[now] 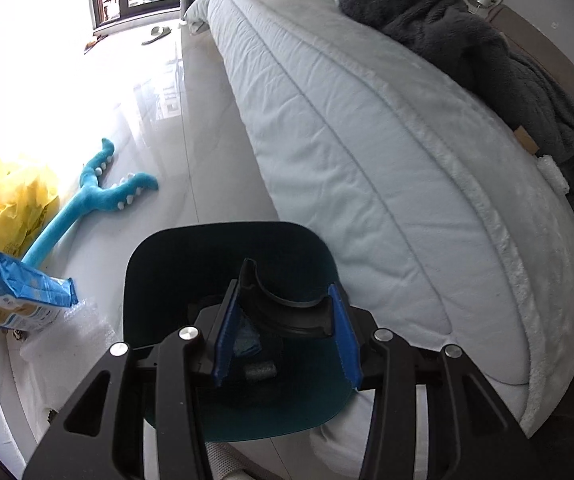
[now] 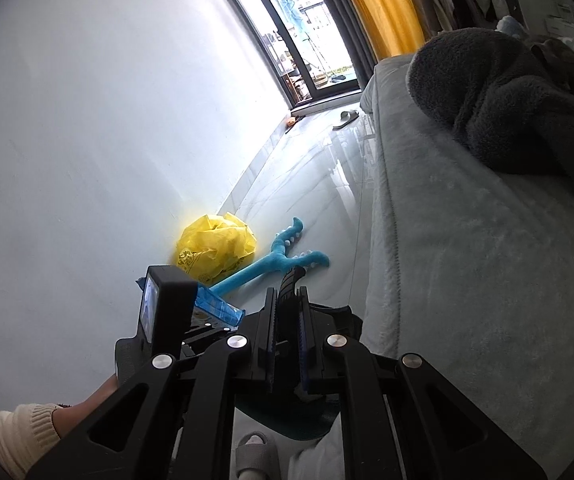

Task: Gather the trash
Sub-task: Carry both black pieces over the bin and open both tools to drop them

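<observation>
1. I see a glossy pale tiled floor (image 1: 191, 128) running alongside the bed.
2. On it lie a crumpled yellow plastic bag (image 1: 11, 204), a long blue plush toy with forked arms (image 1: 87, 200) and a grey slipper (image 1: 157, 35) near the window.
3. The white quilted bed (image 1: 367, 160) carries a dark grey fleece blanket (image 1: 447, 36).

A dark teal bin (image 1: 223, 256) with rounded corners stands open beside the bed, and a black curved ring piece (image 1: 287, 312) sits over its mouth. On the floor at ten o'clock from it lie a crumpled yellow plastic bag (image 1: 11, 204), a blue snack packet (image 1: 19, 296) and clear bubble wrap (image 1: 75, 332).
</observation>
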A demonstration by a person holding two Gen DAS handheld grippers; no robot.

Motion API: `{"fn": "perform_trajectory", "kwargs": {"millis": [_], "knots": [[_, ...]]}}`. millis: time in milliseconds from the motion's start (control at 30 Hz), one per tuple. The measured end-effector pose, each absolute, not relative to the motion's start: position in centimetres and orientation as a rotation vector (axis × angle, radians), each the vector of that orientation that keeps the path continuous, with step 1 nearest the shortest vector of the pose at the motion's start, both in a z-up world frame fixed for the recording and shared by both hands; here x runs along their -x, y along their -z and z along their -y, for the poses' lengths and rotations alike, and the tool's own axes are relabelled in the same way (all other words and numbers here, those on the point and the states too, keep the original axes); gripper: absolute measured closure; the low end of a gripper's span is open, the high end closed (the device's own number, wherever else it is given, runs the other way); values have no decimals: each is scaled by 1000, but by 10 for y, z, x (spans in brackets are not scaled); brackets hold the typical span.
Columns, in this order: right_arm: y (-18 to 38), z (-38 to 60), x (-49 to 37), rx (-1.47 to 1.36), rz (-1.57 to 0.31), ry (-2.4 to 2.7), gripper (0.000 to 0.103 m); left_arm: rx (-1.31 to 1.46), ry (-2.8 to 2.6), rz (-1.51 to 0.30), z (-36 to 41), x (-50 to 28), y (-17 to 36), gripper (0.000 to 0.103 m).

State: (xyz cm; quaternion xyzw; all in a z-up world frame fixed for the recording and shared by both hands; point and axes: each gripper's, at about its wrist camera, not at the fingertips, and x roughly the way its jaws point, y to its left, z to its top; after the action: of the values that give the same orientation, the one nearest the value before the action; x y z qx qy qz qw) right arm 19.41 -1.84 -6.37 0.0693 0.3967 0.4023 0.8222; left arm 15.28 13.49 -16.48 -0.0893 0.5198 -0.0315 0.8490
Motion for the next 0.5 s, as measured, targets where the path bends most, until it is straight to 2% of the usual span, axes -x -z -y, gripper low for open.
{"fn": "perform_trajectory", "kwargs": {"millis": [300,333,400,500], "knots": [[77,-33,-189,-77,-880,-895,94,231,38,-1207,-169,-142,188,52],[78,-37,-189,-74,-886,-896,94,233,32,-1219,-172,-140,190,50],[82,-46,-189,-65,-898,-897,94,241,26,-1239,-180,-137,193,37],[89,-58,-191,-51,-917,-897,94,243,9,-1252,-192,-133,195,28]]}}
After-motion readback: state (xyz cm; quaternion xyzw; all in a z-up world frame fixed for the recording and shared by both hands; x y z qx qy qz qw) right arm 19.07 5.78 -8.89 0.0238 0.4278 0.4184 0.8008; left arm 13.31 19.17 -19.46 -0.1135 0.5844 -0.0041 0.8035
